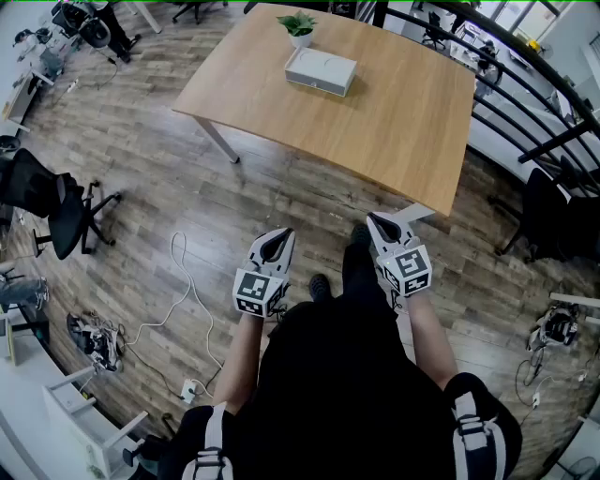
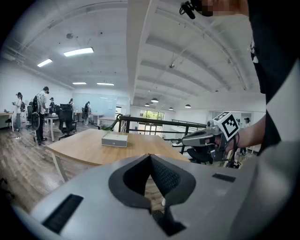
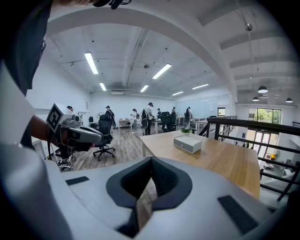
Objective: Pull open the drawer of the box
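The box [image 1: 321,70] sits at 12 o'clock on the table [image 1: 394,131], with its drawer flush so the inside is unseen, and a potted plant [image 1: 298,25] just beyond it. The left gripper [image 1: 278,235] and right gripper [image 1: 379,221] hang toward 6 o'clock, well apart from the box, each with its jaws pressed together on nothing.

Open tabletop [image 1: 394,112] before box [image 1: 321,70]; plant [image 1: 298,25] behind

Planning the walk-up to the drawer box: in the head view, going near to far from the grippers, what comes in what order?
Nearest: left gripper and right gripper, about level, short of the table → floor → table → box → potted plant just behind it.
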`<state>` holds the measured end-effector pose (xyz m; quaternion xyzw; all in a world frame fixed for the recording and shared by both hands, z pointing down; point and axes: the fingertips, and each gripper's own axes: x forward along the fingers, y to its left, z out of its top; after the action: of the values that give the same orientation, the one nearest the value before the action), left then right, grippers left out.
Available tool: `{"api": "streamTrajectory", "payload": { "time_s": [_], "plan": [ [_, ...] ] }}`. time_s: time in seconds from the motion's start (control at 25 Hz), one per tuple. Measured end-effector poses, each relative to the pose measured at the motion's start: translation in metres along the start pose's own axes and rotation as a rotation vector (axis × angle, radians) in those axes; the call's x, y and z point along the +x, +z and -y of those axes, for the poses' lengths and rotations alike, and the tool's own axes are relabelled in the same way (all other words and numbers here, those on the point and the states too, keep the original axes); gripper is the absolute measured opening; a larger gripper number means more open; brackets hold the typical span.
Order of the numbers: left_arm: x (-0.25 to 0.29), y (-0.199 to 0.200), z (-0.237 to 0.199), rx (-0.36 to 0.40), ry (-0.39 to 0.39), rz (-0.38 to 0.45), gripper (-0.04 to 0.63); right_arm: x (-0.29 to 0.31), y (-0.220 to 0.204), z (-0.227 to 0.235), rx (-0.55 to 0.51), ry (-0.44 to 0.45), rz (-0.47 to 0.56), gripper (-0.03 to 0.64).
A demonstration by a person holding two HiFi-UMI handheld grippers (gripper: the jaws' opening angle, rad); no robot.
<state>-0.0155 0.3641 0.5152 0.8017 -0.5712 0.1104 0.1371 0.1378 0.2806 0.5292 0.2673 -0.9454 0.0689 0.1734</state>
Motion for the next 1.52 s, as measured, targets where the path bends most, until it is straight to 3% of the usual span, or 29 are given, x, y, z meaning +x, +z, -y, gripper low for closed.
{"api": "streamTrajectory", "payload": {
  "time_s": [0.36, 0.6, 0.92, 1.52],
  "plan": [
    [-0.022, 0.008, 0.019, 0.003, 0.008, 0.053, 0.023, -0.021, -0.005, -0.021, -0.040, 0.004, -0.006, 0.025],
    [-0.025, 0.005, 0.022, -0.006, 0.012, 0.052, 0.023, -0.025, -0.004, -0.020, -0.003, 0.008, 0.018, 0.025],
    [-0.011, 0.007, 0.015, -0.017, 0.028, 0.031, 0.023, -0.013, -0.003, -0.005, -0.015, 0.008, 0.003, 0.025],
    [0.054, 0.036, -0.017, -0.047, 0.102, 0.015, 0.023, 0.046, 0.005, 0.057, -0.051, 0.107, -0.047, 0.025]
  ]
}}
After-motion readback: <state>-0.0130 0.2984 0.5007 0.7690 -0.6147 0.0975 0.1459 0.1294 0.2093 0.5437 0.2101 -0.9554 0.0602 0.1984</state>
